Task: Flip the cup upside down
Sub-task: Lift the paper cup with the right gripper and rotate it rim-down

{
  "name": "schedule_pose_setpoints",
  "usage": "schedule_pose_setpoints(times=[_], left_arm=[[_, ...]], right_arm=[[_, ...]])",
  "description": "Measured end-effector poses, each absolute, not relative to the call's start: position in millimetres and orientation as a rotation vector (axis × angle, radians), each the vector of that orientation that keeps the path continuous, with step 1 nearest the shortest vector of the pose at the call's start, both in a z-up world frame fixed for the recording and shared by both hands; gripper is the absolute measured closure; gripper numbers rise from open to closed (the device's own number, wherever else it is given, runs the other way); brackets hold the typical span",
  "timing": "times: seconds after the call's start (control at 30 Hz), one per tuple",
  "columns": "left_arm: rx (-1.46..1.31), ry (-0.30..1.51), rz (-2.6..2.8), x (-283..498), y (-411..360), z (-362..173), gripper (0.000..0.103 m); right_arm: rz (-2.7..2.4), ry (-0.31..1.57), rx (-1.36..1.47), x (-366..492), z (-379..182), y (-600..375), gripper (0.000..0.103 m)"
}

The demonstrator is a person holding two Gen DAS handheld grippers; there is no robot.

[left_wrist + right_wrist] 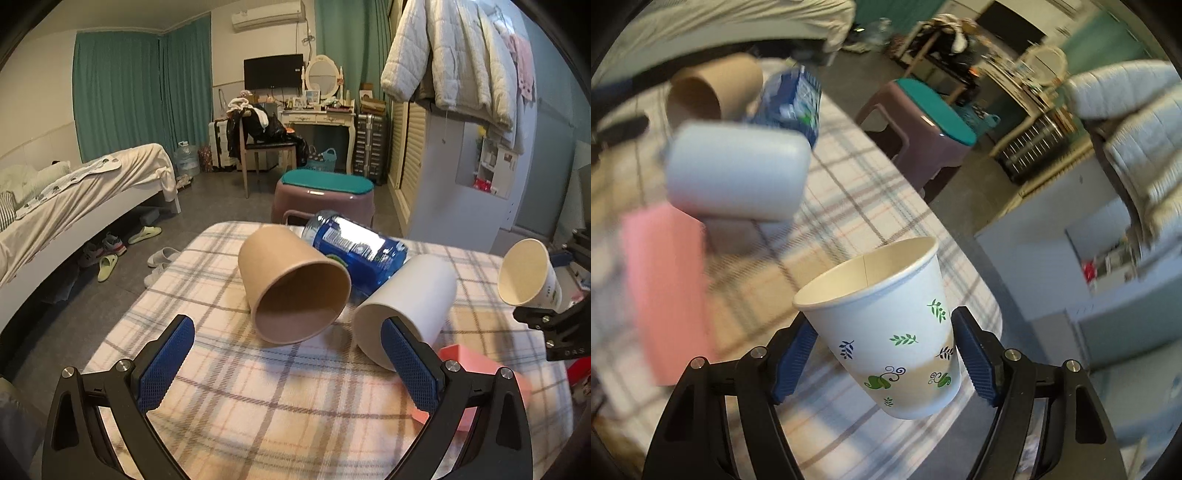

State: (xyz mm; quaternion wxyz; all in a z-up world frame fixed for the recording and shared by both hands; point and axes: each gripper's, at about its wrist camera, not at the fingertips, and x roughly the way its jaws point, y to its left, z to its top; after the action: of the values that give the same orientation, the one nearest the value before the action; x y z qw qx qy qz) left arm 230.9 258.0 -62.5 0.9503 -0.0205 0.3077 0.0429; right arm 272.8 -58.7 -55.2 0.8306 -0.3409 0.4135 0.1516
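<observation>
Evidently the flip is underway but not finished: the leaf-patterned paper cup is gripped between the blue pads of the right gripper, lifted clear above the plaid tablecloth near its right edge, and tilted so that its mouth faces sideways rather than down; turning it fully over and setting it on its rim is judged to remain. The left gripper is held spread wide and empty, low over the cloth before the brown cup and white cup, both lying on their sides. Much of the right wrist view is smeared by blur, so the blue bottle and pink box are only roughly made out there, and the cup's base cannot be seen.
</observation>
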Motion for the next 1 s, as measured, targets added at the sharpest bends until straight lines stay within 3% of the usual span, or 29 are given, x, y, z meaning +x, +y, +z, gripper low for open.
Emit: schedule_pose_setpoints(times=[0.43, 0.77, 1.0], left_arm=[[-0.116, 0.524, 0.011, 164, 303, -26, 0.000], [-0.130, 0.542, 0.018, 138, 360, -41, 0.000], [-0.126, 0.588, 0.043, 141, 393, -66, 0.000]], right_arm=[[0.278, 0.884, -0.438, 148, 14, -2, 0.030], [0.263, 1.024, 0.135, 135, -37, 55, 0.030], [0.220, 1.139, 0.186, 165, -80, 99, 0.030]])
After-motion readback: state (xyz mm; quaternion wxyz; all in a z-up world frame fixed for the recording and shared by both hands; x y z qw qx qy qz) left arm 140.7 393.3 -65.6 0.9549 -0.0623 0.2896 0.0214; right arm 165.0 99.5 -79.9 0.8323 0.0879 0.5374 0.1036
